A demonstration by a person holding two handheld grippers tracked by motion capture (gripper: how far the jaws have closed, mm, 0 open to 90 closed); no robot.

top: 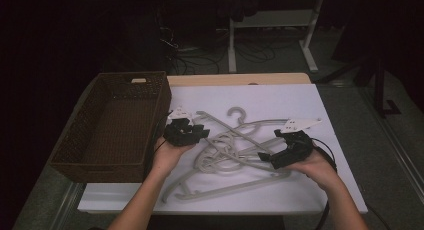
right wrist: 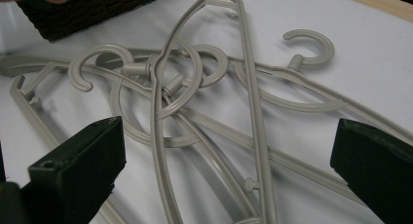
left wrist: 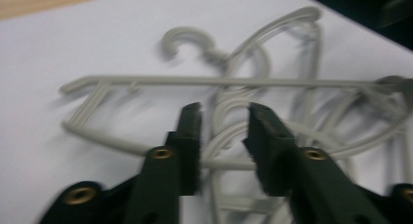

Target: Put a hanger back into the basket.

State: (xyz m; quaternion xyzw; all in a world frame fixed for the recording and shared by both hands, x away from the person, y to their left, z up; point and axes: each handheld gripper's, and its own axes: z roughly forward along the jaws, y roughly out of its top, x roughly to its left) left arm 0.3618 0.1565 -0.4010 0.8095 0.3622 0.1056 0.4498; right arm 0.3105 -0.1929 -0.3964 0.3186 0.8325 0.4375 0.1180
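Desk under a white sheet carries everything, and the hangers serve as the landmark. Just left of the hangers stands a dark woven basket, rectangular, with a slot handle in its far wall; its corner also shows beyond the hangers in the right gripper view.

Hangers lie flat near the middle of the desk, a tangled heap of pale grey plastic ones. They are thin and ribbed, with curved shoulders, straight bottom bars and round hooks. Several hooks are looped through each other, and one hook points to the far side, free of the pile.

Left gripper, held in the person's left hand, sits over the heap's left edge; its jaws stand a little apart, astride thin curved bars but not pressing them. Right gripper, in the right hand, hangs over the right edge, jaws spread wide and holding nothing.
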